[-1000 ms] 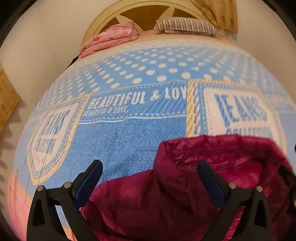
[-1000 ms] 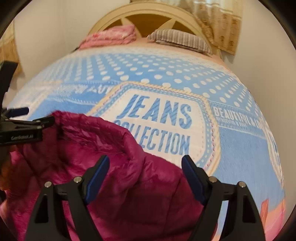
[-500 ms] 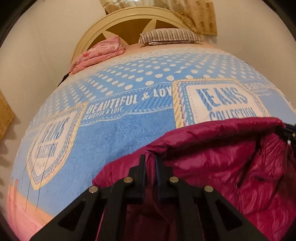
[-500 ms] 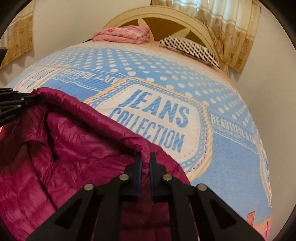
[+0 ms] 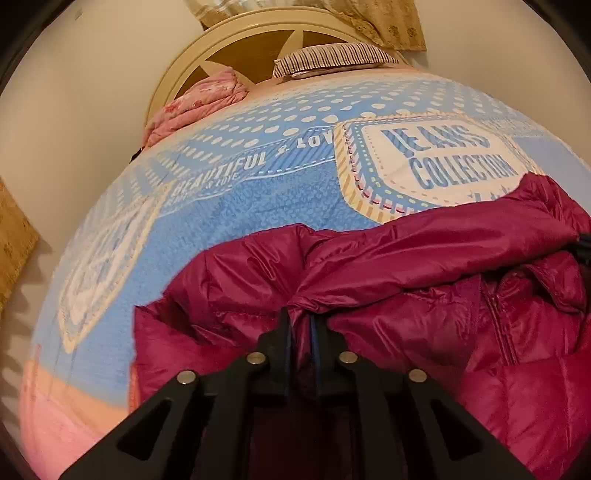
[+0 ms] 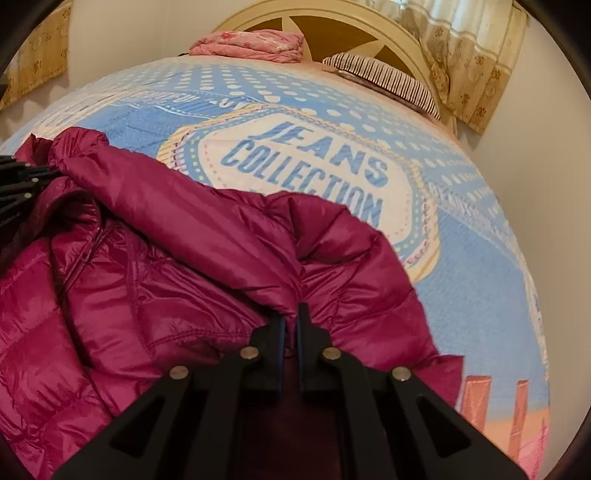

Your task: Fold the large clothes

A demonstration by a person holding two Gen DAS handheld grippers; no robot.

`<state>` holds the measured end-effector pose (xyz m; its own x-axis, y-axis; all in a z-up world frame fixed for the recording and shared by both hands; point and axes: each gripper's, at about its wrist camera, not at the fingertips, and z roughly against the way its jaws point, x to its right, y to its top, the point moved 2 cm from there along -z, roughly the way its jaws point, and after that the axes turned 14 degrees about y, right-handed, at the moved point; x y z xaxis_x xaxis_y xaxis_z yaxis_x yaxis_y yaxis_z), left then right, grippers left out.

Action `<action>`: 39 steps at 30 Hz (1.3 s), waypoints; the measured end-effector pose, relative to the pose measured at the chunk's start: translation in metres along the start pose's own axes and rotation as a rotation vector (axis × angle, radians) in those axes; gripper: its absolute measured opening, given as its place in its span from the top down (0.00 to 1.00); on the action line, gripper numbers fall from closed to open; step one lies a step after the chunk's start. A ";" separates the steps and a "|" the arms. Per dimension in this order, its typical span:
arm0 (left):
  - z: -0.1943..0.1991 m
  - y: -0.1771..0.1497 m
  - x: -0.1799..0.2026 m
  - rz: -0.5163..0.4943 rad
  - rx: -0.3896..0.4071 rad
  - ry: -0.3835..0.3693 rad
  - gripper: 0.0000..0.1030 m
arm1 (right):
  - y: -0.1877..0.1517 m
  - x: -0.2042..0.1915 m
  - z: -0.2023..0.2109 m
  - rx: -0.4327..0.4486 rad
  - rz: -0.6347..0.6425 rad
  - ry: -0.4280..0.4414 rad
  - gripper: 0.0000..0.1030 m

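A magenta quilted down jacket [image 5: 424, 295] lies bunched at the near end of a bed, its zipper front showing. In the left wrist view my left gripper [image 5: 301, 317] pinches a fold of the jacket's upper edge; its jaws are opening slightly, with fabric still pressed between the pads. In the right wrist view my right gripper [image 6: 291, 314] is shut on the same raised edge of the jacket [image 6: 166, 258], farther right. The left gripper [image 6: 22, 177] shows at that view's left edge. The edge is stretched between both grippers.
The bed carries a blue blanket [image 5: 240, 221] printed "JEANS COLLECTION". A folded pink quilt [image 5: 199, 103] and a striped pillow [image 5: 332, 59] lie by the cream headboard [image 6: 369, 33]. Curtains [image 6: 472, 55] hang at the far right; walls flank the bed.
Both grippers went from wide open over the jacket to shut on its upper edge. They then moved down and apart, drawing the edge out between them.
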<state>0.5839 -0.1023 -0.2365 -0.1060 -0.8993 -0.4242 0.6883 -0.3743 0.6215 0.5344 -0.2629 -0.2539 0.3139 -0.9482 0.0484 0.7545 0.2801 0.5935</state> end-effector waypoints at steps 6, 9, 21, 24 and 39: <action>0.050 0.006 -0.033 0.033 0.102 -0.018 0.38 | -0.005 0.015 0.036 0.034 -0.031 0.022 0.42; 0.078 0.012 -0.061 0.104 0.216 0.044 0.07 | -0.009 0.021 0.056 0.036 -0.013 -0.014 0.42; -0.003 0.073 -0.033 0.223 0.004 0.122 0.07 | 0.074 0.009 0.047 0.197 -0.300 0.052 0.41; -0.008 0.054 -0.015 0.194 -0.004 0.106 0.07 | 0.079 -0.012 0.023 0.172 -0.289 0.087 0.41; -0.038 0.018 0.011 0.182 -0.075 0.066 0.07 | 0.036 -0.019 -0.031 0.093 -0.294 0.089 0.41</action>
<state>0.6225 -0.1102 -0.2548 0.0706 -0.9330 -0.3529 0.7436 -0.1866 0.6421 0.5735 -0.2298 -0.2589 0.1424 -0.9686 -0.2041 0.7657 -0.0229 0.6428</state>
